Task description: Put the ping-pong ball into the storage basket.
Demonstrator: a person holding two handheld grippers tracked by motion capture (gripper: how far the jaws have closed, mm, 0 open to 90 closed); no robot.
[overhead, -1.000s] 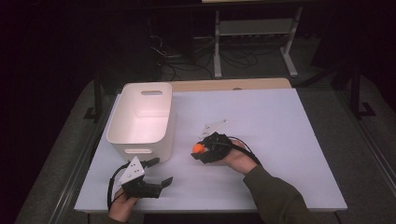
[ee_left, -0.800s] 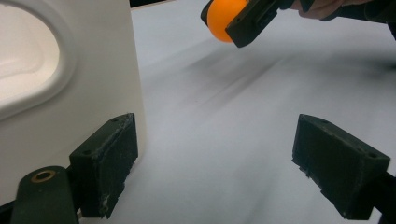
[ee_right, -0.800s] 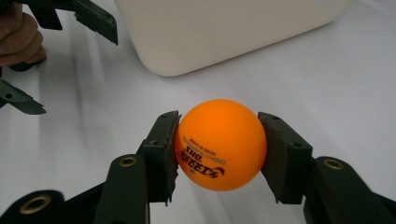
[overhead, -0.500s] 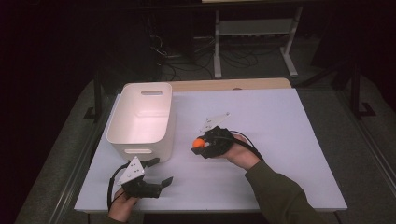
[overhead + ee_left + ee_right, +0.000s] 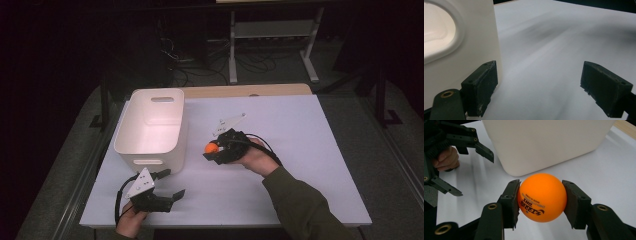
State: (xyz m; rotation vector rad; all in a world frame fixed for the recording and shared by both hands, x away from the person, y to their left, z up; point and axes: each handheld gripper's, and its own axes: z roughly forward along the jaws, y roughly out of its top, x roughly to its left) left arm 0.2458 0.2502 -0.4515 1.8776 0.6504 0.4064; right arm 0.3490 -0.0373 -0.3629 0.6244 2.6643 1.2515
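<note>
You had the orange ping-pong ball pinched in your right gripper, one pad on each side, right across its widest part. That was the right spot for it: a ball has no edge to hook onto, so squeezing anywhere off the middle tends to make it squirt out. The fingers were clamped on the ball, and the printed lettering faced the camera in the right gripper view.

A ball like that looked about as light as things get, hollow thin plastic, smooth and a bit slick. I'd guess it barely needed any squeeze, and too much could dent the shell. On the flip side, if you let go anywhere flat it would likely bounce and roll off the tabletop.

Place-wise, the ball sat held above the middle of the tabletop, just off the right-hand wall of the white plastic bin, which stood toward the left edge. I couldn't tell whether the ball was clear of the surface or just above it.

Your left gripper was parked near the front edge, by the bin's near end, its fingers spread wide with nothing between them, one of them close beside the bin's wall.

If the bin was the target, I'd say release low inside it so the ball doesn't hop back out.
</note>
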